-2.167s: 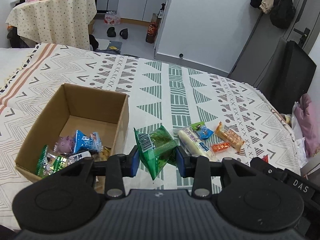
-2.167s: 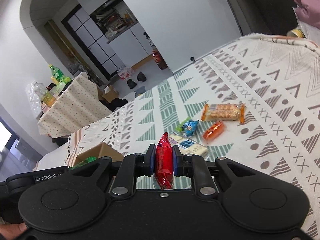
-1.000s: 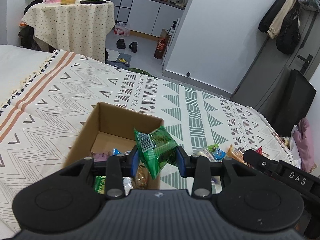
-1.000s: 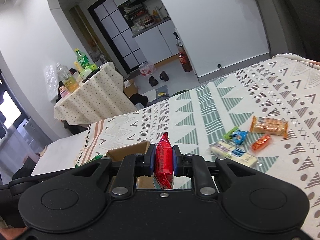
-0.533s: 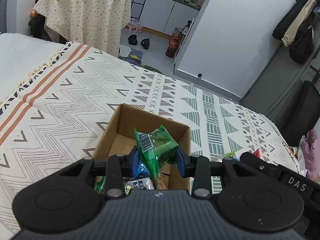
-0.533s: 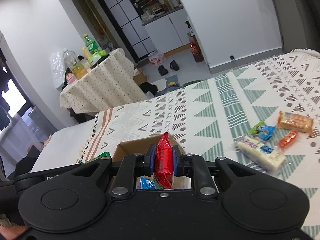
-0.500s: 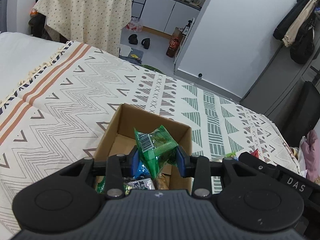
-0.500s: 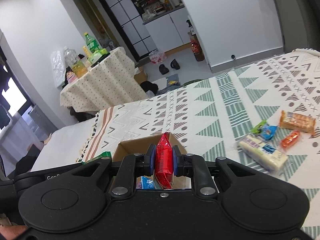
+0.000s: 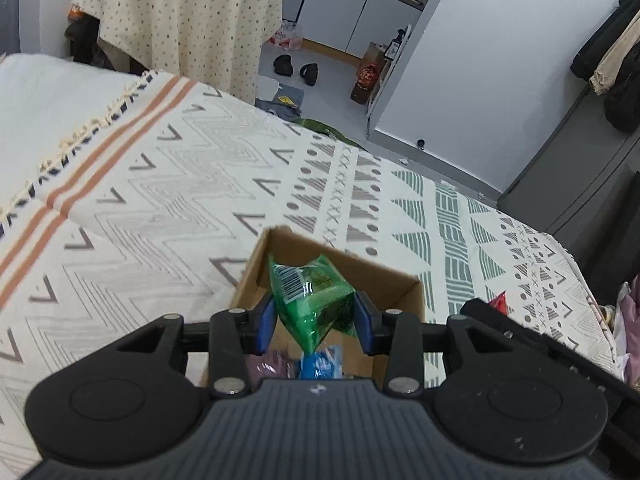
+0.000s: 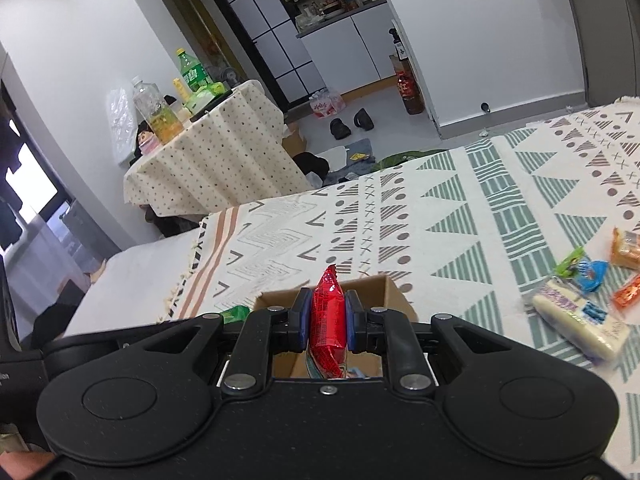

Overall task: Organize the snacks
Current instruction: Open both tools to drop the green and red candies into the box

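My left gripper [image 9: 315, 316] is shut on a green snack packet [image 9: 310, 300] and hangs over the open cardboard box [image 9: 384, 276]. Blue and purple wrappers [image 9: 320, 362] lie inside the box below it. My right gripper [image 10: 328, 316] is shut on a red snack packet [image 10: 329, 320], also above the cardboard box [image 10: 394, 290]. The tip of that red packet [image 9: 498, 303] shows at the right of the left wrist view. Loose on the patterned cloth to the right lie a long white packet [image 10: 580, 322], a blue-green sweet [image 10: 586, 270] and orange packets [image 10: 628, 246].
The patterned cloth [image 9: 168, 184] covers a bed that ends at a grey floor. A table with a dotted cloth [image 10: 212, 160] and bottles stands beyond, left of the kitchen doorway. Shoes [image 10: 352, 124] and a bottle [image 10: 409, 92] are on the floor.
Both grippers have carried their packets leftward from the loose snacks until they hang over the cardboard box. Their grips have stayed the same.
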